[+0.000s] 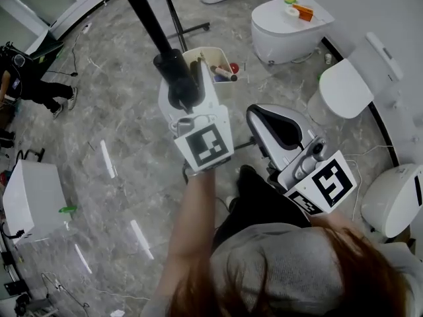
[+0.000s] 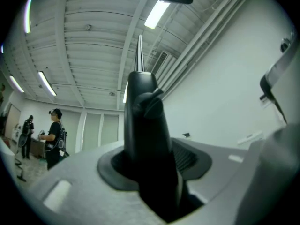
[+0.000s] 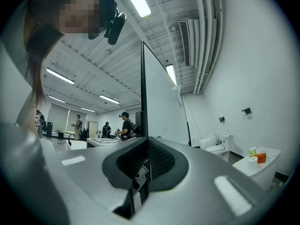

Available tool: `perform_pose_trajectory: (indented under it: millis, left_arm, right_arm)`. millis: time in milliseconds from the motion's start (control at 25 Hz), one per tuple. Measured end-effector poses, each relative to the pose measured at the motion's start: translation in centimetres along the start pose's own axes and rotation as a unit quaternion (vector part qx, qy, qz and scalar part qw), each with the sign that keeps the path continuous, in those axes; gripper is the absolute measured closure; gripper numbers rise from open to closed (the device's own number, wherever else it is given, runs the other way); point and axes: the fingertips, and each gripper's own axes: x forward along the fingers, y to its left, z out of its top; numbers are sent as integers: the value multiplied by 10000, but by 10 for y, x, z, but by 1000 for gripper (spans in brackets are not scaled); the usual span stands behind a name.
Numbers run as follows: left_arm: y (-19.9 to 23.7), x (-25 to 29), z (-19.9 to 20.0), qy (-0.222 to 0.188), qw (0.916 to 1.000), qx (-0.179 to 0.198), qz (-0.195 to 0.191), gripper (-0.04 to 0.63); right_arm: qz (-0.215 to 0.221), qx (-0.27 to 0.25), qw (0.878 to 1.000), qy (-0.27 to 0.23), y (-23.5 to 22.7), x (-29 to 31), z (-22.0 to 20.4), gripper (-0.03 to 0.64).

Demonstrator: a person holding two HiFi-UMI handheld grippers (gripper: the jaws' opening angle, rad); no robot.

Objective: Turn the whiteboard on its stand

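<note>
From above, in the head view, the whiteboard shows edge-on as a black bar [image 1: 147, 18] running up from my left gripper [image 1: 180, 78]. That gripper is shut on the board's black frame piece [image 2: 146, 125], which stands up between the two pads [image 2: 108, 170] in the left gripper view. To its right and lower down, my right gripper [image 1: 268, 121] is shut with nothing in it and stays apart from the board. Over its closed jaws in the right gripper view, the whiteboard [image 3: 159, 107] rises ahead with its thin dark edge [image 3: 142, 78] towards me.
White toilets [image 1: 287, 25] [image 1: 340, 88] [image 1: 390, 200] line the curved wall on the right. A small bin of markers [image 1: 218, 68] sits by the board, and a stand leg [image 1: 188, 28] lies on the marble floor. A white box [image 1: 33, 200] and a person [image 1: 33, 84] are at the left.
</note>
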Motion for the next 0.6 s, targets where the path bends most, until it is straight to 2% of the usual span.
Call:
perform_pose_trajectory:
  millis: [80, 160, 280, 520, 600]
  left_arm:
    - [-19, -5, -1, -25, 9992, 22, -390, 305]
    - [-30, -12, -4, -19, 9975, 183, -681, 258]
    - [-30, -29, -15, 153, 9954, 561, -766, 270]
    - [-24, -81, -13, 405, 9977, 430, -322, 283]
    - [-24, -101, -13, 508, 9982, 316, -96, 359]
  right_arm:
    - [98, -4, 9999, 42, 0, -10, -3, 611]
    - [200, -11, 9998, 47, -3, -17, -4, 611]
    - [326, -18, 9995, 43, -9, -23, 3, 611]
    - [617, 52, 9981, 79, -16, -29, 4, 611]
    - [740, 68, 9972, 61, -14, -30, -1, 612]
